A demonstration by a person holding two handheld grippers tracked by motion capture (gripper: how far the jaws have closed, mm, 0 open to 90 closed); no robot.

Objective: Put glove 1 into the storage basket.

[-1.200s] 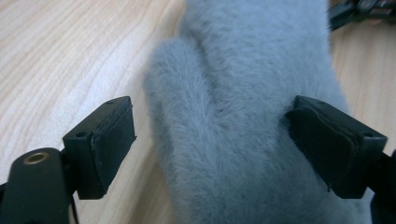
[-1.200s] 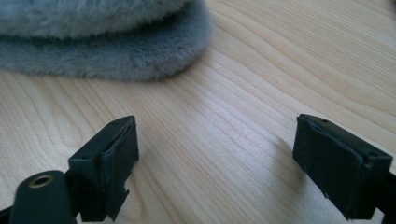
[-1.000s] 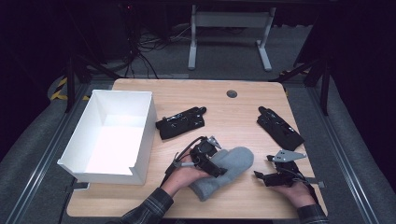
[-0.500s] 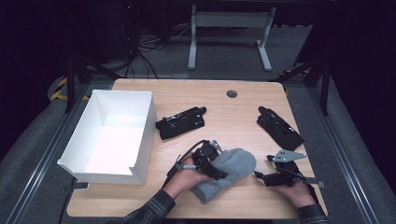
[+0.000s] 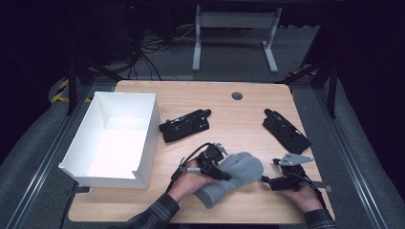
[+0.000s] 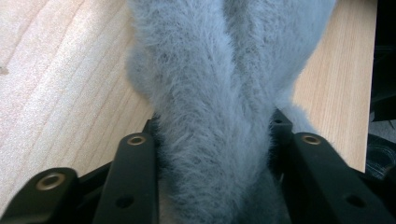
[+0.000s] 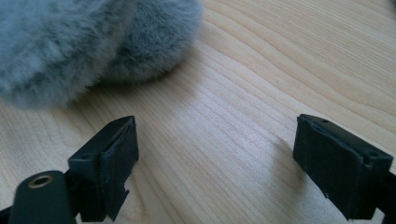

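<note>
A grey fuzzy mitten lies on the wooden table near its front edge. My left gripper is shut on the mitten; in the left gripper view the grey fur is pinched between the two black jaws. My right gripper rests low on the table just right of the mitten, open, with bare wood between its fingers. The mitten's rounded end shows at the upper left of the right gripper view, apart from the jaws.
A white open box stands at the table's left. One black glove lies in the middle, another black glove at the right. A round cable hole sits near the far edge.
The left gripper and the mitten have shifted slightly to the right and nearer the right gripper. The right gripper has hardly moved.
</note>
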